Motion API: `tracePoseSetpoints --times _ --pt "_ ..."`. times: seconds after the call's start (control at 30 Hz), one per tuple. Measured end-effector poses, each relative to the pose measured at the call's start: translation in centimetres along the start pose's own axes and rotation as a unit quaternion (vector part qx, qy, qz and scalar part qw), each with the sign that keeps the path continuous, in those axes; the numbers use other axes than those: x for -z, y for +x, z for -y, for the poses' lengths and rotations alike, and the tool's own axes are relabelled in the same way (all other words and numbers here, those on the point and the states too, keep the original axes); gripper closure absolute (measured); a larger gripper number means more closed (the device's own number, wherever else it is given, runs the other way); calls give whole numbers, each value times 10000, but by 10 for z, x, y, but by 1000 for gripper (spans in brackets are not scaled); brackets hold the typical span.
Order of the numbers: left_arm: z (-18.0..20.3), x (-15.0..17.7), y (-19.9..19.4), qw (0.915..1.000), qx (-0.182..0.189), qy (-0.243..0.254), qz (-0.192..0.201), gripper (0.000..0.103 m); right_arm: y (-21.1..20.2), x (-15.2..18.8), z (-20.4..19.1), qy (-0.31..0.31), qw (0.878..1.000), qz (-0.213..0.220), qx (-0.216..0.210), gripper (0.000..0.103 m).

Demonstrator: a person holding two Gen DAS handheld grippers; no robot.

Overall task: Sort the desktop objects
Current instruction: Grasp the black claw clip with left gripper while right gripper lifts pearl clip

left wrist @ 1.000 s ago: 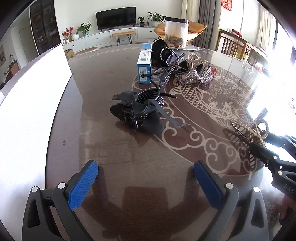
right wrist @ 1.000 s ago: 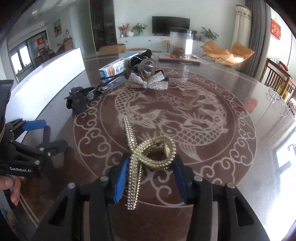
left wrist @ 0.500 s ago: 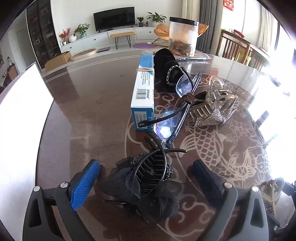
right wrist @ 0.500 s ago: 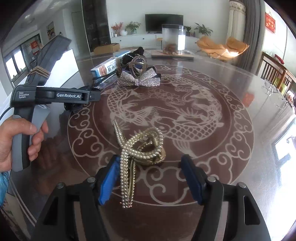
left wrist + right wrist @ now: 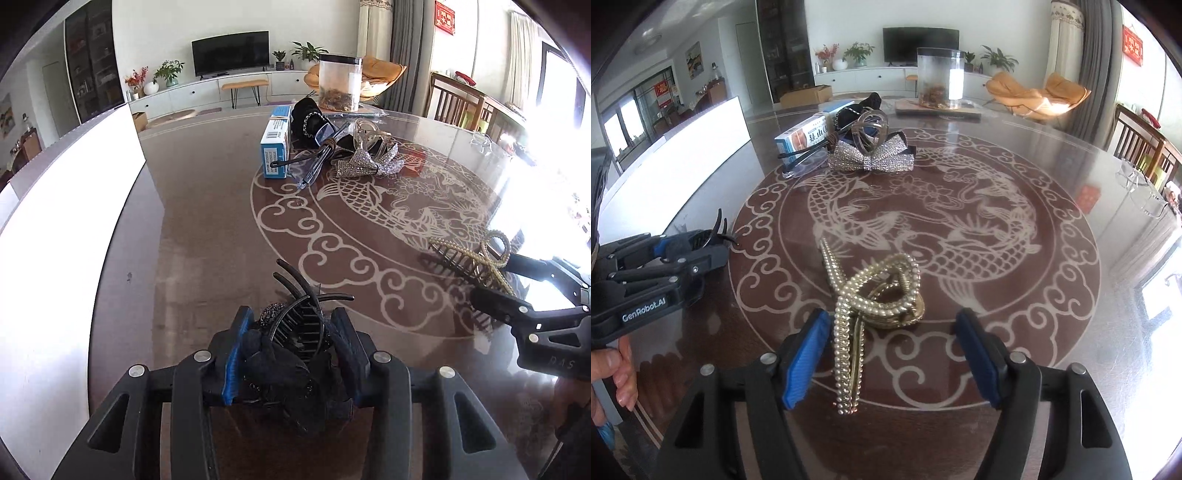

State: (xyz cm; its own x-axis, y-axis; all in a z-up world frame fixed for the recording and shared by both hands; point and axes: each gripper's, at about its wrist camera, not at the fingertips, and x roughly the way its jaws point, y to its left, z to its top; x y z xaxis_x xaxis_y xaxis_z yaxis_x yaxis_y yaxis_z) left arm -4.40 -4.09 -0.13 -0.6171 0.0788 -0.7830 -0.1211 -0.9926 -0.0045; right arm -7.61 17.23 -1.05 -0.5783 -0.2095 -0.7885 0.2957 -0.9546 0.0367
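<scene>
Left wrist view is showing your left gripper (image 5: 291, 350) pinching the black hair clip (image 5: 291, 343) between its blue pads, where half a second ago those pads were still spread wide around it. That clip is now sitting off the far pile and near the white board (image 5: 66, 236) on the left, so you are likely carrying it toward wherever the clips are being gathered.

Your right gripper (image 5: 890, 354) is standing spread, and wider than 1 second ago, with the pearl hair clip (image 5: 875, 295) lying on the table (image 5: 1052, 229) between the pads; it is touching or almost touching the left pad and sitting clear of the right 1. That reads as a release: the pearl clip is looking placed, not held.

Far across the table, the blue box (image 5: 801, 138), the glasses (image 5: 314, 155), the glittery bow (image 5: 871, 160) and a clear clip (image 5: 870, 127) are still waiting in 1 cluster, with the jar (image 5: 938, 85) behind them. Most of the sorting is still ahead of you.
</scene>
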Motion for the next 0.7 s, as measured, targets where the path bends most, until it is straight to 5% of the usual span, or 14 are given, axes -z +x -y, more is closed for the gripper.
tracePoseSetpoints --times 0.27,0.6,0.67,0.7 --pt "1 5 -5 10000 -13 61 7 60 9 -2 -12 -335 9992 -209 -80 1" --pt "3 9 -6 10000 24 80 8 56 23 -18 -6 -345 9990 -275 13 0" --pt "5 8 -4 9999 -25 106 -74 28 23 -19 -6 -342 9990 -276 14 0" --pt "4 8 -2 9999 -57 61 -140 22 23 -19 -6 -342 9990 -277 14 0"
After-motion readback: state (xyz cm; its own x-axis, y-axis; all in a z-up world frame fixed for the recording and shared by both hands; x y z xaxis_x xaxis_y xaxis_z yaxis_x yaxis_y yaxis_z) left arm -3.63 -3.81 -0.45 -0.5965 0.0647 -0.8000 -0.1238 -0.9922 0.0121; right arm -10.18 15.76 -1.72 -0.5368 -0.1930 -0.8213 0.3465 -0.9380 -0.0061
